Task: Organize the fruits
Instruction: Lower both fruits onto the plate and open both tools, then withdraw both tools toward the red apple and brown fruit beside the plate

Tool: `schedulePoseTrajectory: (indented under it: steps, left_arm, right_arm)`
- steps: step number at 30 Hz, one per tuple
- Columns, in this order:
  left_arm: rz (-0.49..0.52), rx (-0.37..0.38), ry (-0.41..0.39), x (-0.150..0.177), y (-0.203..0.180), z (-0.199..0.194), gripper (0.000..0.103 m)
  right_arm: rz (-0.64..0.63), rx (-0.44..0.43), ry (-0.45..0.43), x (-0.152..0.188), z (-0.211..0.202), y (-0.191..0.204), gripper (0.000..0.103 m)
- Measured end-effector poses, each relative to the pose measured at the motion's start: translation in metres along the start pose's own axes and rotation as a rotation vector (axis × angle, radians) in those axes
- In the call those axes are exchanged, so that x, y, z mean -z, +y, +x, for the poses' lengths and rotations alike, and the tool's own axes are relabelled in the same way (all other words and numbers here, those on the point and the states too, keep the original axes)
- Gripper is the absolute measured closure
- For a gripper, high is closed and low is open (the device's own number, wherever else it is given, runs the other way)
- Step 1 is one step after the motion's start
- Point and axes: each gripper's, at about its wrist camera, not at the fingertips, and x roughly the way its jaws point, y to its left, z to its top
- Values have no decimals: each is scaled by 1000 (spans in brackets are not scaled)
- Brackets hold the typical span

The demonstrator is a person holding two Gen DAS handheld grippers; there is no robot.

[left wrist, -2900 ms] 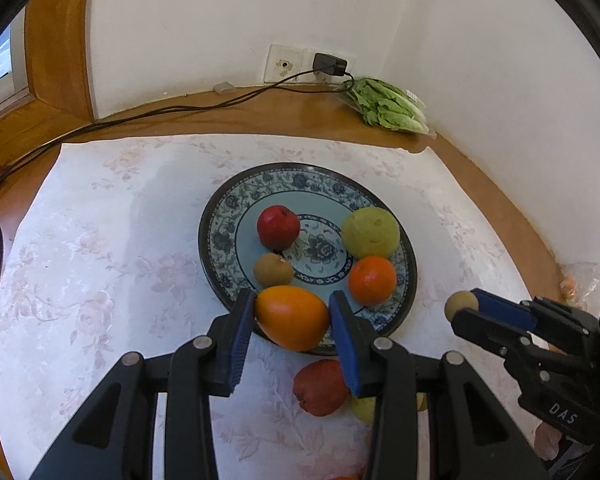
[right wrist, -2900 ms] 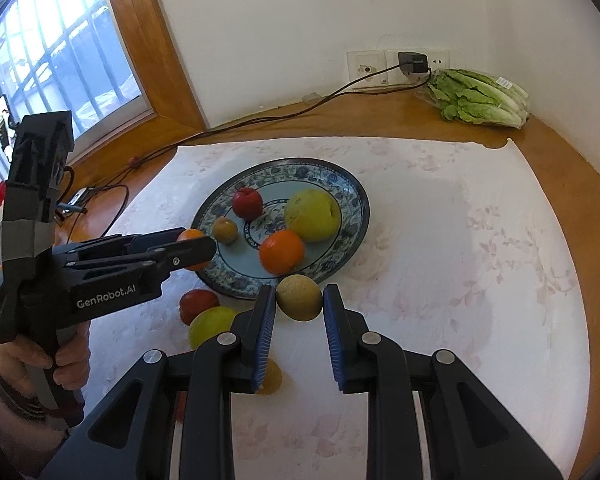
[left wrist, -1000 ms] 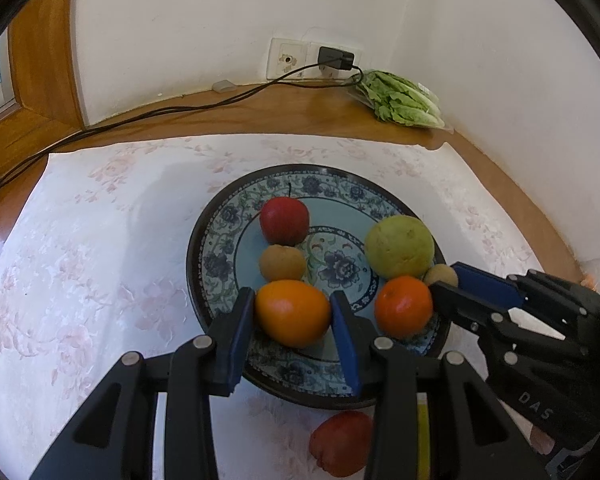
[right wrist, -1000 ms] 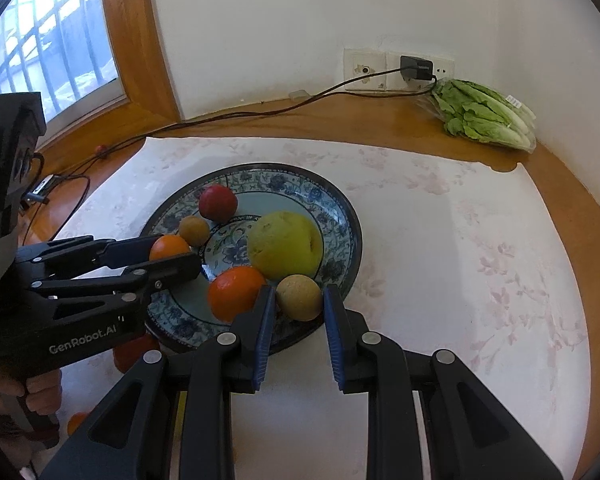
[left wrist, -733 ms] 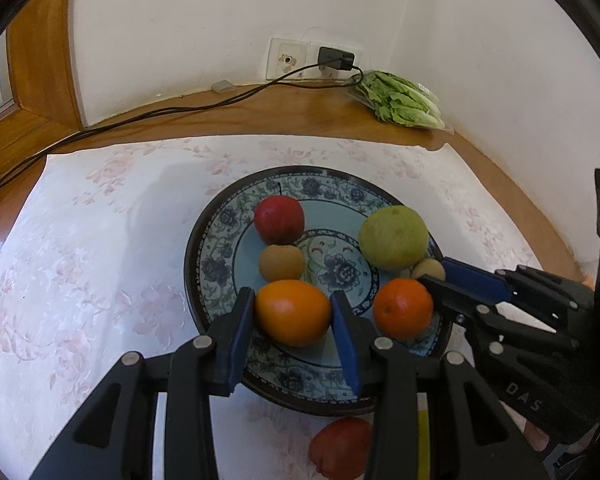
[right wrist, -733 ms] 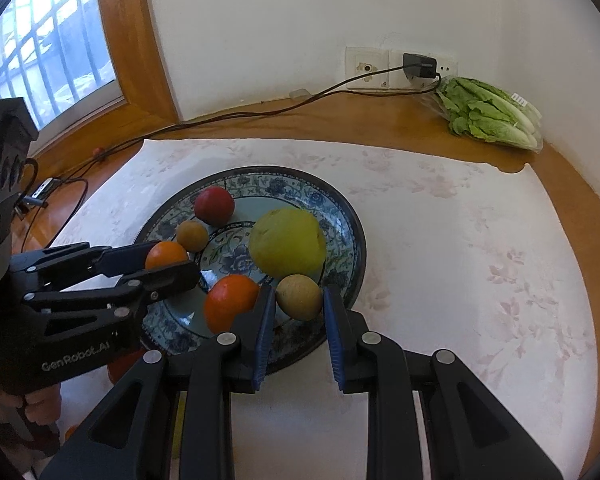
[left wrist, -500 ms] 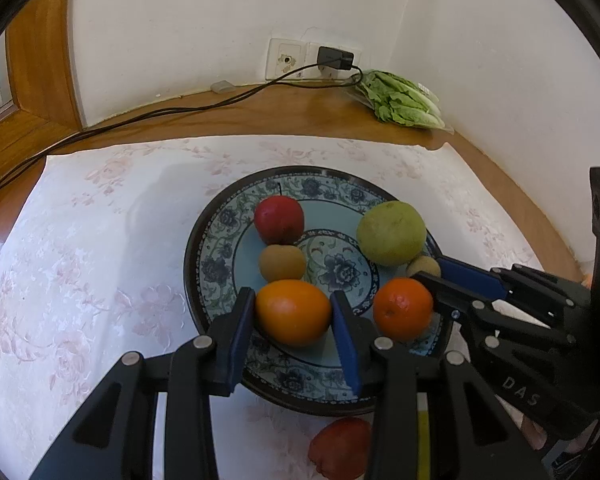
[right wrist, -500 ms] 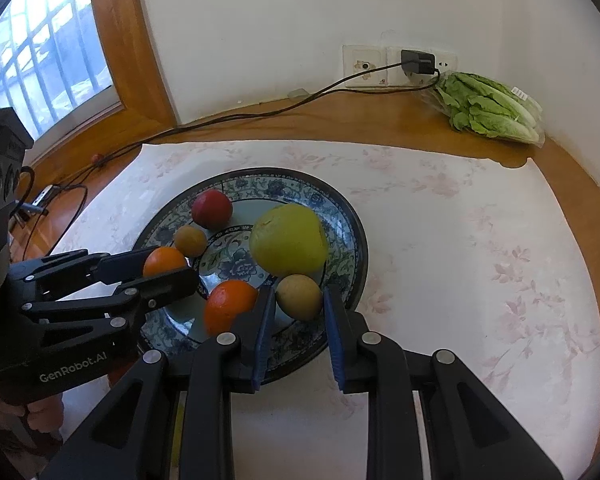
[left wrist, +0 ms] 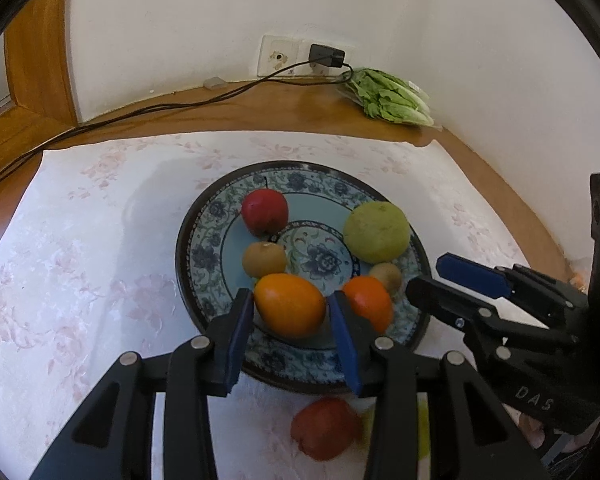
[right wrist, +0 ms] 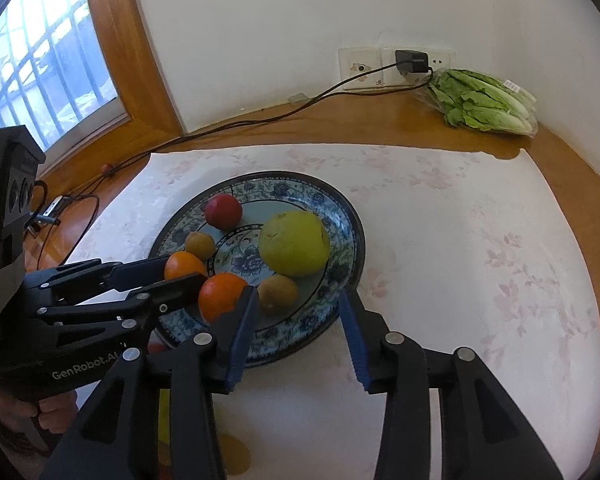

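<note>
1. Two grippers work at the plate [left wrist: 204,240]: the left gripper [left wrist: 290,314] clamps an orange fruit [left wrist: 289,305] over the near rim.
2. Right gripper [right wrist: 298,320] stands wide apart, holding nothing; the kiwi [right wrist: 278,293] lies on the plate.
3. Only the left view shows a red fruit [left wrist: 324,426] on the cloth [left wrist: 80,280].

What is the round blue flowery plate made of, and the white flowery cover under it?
The round blue-and-white flowery plate looks like glazed ceramic or porcelain: its painted pattern is smooth and its dark rim shines. The white flowery table cover looks like thin plastic or paper sheet, lying flat with a faint sheen; I can't tell which.
</note>
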Motion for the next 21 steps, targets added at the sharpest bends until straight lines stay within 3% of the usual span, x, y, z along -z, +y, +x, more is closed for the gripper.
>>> schedulePoseTrajectory:
  steps: [21]
  left_arm:
    - [-25,6,-6,24,-4,-46,57]
  right_arm:
    - [-8,-64,-11,31,-45,20,60]
